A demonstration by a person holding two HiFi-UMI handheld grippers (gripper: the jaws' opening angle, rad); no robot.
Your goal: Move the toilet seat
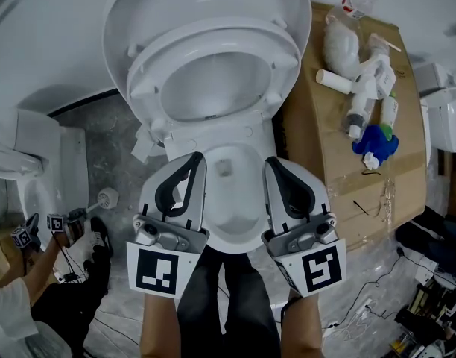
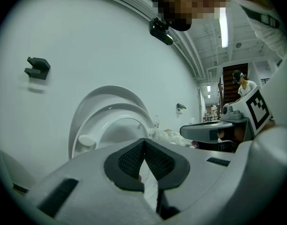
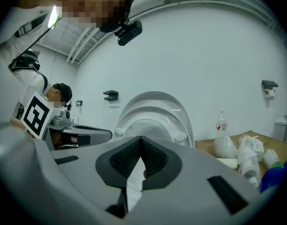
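**Left gripper** (image 1: 196, 157) and **right gripper** (image 1: 271, 161): each has its jaws closed tip to tip with nothing between them. They are held side by side and point almost level. Between and beneath them lies the open toilet bowl (image 1: 235, 243). Just ahead of both tips, the toilet seat (image 1: 213, 34) stands raised and leans back against the lid (image 1: 120, 10). To the right of the right gripper, a sheet of cardboard (image 1: 340, 177) carries white bottles (image 1: 360, 107) and a blue object (image 1: 375, 142).
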